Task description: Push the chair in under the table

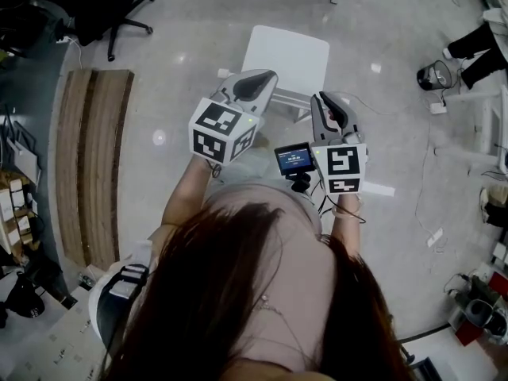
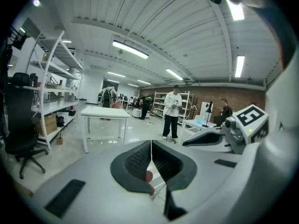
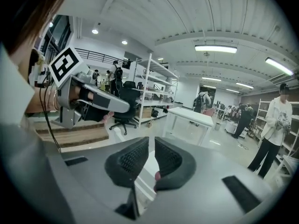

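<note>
Grey polished floor [image 1: 381, 30] seen from steeply above, spread wide across a large workshop. Towards the left, a long wooden platform [image 1: 95, 165] lying on it.

Straight ahead, on the far side of both hands, a white desk [image 1: 286, 54] with a bare rectangular top. Just near of the desk's near edge, parts of a white chair [image 1: 295, 100]: a few pale bars, mostly hidden beneath the two tools. Seat and legs not possible to make out. By the look of it, not yet tucked under.

Reaching out over the chair's left side, the left gripper [image 1: 268, 78], jaws pressed together with nothing between. Beside it, the right gripper [image 1: 327, 100], jaws drawn in to a thin slit, likewise empty. Both aimed away from the person, towards the desk and slightly downward, with the chair's bars showing in the gap between them.

Probable line for the coming push: chair below and just beyond the tips, visible bars running left to right across that line, desk directly behind. Neither hand clearly nearer; left tip a shade farther towards the desk, right tip closer beside the bars. Closed jaws well suited to pressing as blunt ends.

Smallest item: a dark screen [image 1: 294, 158] mounted by the right wrist.
</note>
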Available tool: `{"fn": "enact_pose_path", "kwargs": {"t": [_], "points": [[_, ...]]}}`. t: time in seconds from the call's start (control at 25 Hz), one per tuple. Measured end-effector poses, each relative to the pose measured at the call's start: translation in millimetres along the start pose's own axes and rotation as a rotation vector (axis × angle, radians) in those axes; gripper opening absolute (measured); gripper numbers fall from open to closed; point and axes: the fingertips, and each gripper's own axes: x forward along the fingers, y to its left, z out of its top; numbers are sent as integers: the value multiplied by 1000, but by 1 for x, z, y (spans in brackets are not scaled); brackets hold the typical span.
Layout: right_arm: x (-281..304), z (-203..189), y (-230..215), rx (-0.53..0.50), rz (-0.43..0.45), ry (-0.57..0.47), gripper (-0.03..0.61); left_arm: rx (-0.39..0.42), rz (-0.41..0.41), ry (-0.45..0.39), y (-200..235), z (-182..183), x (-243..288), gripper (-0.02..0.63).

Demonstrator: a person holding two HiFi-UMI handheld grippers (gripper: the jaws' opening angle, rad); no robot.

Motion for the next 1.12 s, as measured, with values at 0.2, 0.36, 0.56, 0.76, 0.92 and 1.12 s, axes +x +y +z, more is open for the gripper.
{"fn": "enact_pose_path", "kwargs": {"t": [0.2,0.36,0.56,0.76,0.92,1.12], "points": [[18,-9,-1,-19,26,42,31,12,-7,32,13,-6,11,9],[29,-21,-2,-42,47,78,85,35,-24,73,16,-16,20,9],[41,-34,4,-74,74,122,101,61,-40,121,20,-29,27,59],[52,-44,6,-133,85,186,114,117,-67,183,26,-42,31,72],[61,-51,9,-146,104,213,123,174,-91,236,31,-55,36,92],[71,-57,13,-165,124,240,141,241,-116,284,35,-67,41,112]]}}
